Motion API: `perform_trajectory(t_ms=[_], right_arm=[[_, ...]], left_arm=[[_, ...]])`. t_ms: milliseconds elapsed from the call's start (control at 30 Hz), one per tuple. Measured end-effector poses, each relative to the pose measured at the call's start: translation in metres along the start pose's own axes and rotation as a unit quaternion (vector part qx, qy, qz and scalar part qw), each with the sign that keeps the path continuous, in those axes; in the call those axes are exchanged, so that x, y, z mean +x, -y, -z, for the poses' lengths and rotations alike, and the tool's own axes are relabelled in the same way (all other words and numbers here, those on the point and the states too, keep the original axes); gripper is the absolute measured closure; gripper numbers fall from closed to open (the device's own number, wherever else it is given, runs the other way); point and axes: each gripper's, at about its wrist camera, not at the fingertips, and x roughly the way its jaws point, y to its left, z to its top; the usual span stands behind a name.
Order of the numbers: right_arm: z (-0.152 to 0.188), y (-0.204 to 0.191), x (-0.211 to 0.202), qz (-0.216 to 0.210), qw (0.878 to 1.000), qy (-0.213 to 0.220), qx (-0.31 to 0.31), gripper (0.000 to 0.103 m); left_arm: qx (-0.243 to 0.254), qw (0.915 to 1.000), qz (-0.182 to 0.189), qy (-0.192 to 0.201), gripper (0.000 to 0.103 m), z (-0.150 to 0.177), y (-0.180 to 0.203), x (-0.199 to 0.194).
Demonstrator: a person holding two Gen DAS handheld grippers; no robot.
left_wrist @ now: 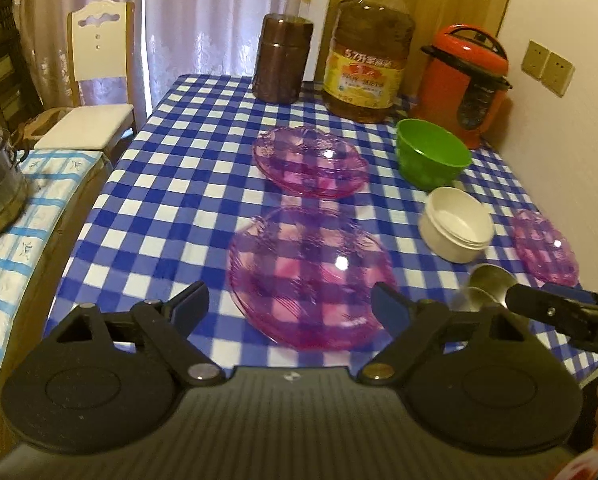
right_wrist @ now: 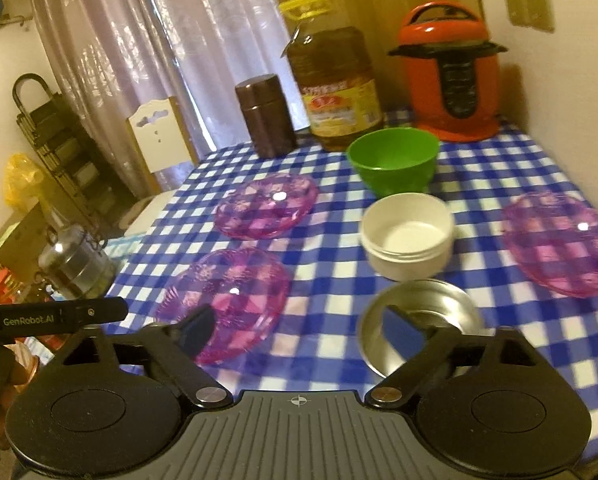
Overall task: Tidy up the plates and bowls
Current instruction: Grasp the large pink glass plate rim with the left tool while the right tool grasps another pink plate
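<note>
The right gripper (right_wrist: 299, 332) is hanging spread over the steel bowl (right_wrist: 419, 328) — one finger inside; pinching the rim squarely should work. The left gripper (left_wrist: 289, 304) — also spread, empty.

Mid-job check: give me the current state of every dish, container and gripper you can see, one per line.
left gripper: jaws open, holding nothing
right gripper: jaws open, holding nothing
near pink plate: upright, empty
far pink plate: upright, empty
right pink plate: upright, empty
green bowl: upright, empty
white bowl: upright, empty
steel bowl: upright, empty
oil bottle: capped
brown jar: lid on
red cooker: lid closed
</note>
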Motion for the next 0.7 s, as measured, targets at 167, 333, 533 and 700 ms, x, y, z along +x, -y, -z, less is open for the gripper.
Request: perform_trajectory(t_ms=[167, 333, 533, 700], right_arm=[[-0.008, -0.01, 0.046, -0.005, 1.0, -0.019, 0.008, 0.029], [-0.009, -0.013, 0.086, 0.001, 0.999, -0.04, 0.016, 0.038], [-0.004, -0.012, 0.117, 0.009, 0.998, -0.058, 0.016, 0.047], [0.001, -0.012, 0.136, 0.018, 0.997, -0.07, 0.016, 0.052]], left_arm=[[0.027, 0.9995, 0.005, -0.019, 0.026, -0.018, -0.021, 0.032], [0.052, 0.997, 0.019, -0.054, 0.038, -0.023, -0.038, 0.07], [0.067, 0.9936, 0.044, -0.08, 0.057, -0.019, -0.051, 0.104], [0.076, 0.992, 0.048, -0.089, 0.065, -0.02, -0.053, 0.119]])
